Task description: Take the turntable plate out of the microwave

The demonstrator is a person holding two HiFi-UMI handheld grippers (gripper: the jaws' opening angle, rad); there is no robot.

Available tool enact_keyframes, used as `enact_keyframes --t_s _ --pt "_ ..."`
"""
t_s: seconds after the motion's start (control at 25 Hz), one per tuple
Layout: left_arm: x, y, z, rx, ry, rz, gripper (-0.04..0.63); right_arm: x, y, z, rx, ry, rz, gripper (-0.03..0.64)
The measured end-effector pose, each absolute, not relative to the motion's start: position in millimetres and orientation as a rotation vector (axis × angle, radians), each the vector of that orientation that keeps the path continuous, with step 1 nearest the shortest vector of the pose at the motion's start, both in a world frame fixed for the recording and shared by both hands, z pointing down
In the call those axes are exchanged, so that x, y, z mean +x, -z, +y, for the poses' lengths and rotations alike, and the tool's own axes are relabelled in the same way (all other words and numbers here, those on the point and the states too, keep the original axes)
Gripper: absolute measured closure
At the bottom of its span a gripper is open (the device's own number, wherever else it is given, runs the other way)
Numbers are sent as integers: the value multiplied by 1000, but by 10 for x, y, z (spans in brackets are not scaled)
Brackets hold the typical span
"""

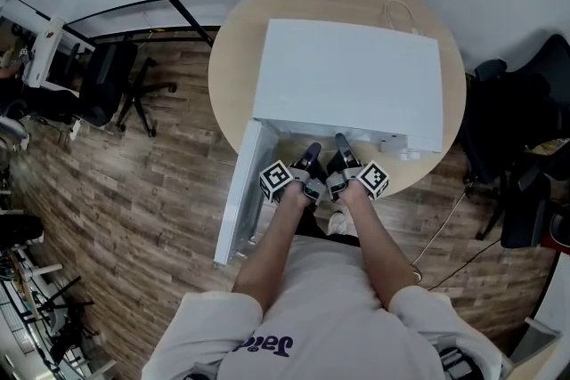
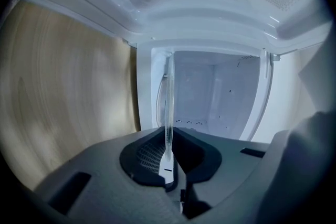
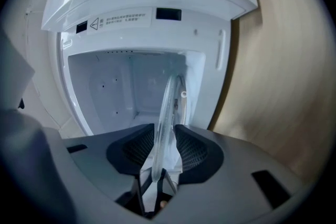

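Grey left gripper [image 1: 313,152] is pinched tight on the near rim of the glass turntable plate [image 2: 168,107], pads pressing both faces. Right gripper [image 1: 342,143], just beside it on the right, straddles the same rim with its jaws apart and a slim gap either side, not clamped. Plate shows edge-on in both gripper views and reaches from the jaws into the open cavity [image 2: 210,97], so it sits at the microwave mouth, not out yet. Door [image 1: 239,191] hangs open at left. White microwave [image 1: 347,76] sits on a round wooden table [image 1: 230,58], which extends past it on the far side.
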State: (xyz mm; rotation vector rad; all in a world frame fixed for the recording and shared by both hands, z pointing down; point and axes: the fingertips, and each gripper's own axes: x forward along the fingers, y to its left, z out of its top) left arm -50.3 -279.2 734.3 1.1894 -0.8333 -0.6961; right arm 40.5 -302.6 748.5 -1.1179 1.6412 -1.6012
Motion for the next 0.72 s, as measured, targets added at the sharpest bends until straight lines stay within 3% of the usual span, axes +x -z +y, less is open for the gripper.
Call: enact_keyframes --t_s 0.72 --pt "-526 -7235 -2815 1201 710 -809 558 224 -7311 -3387 -1044 1626 1709 562"
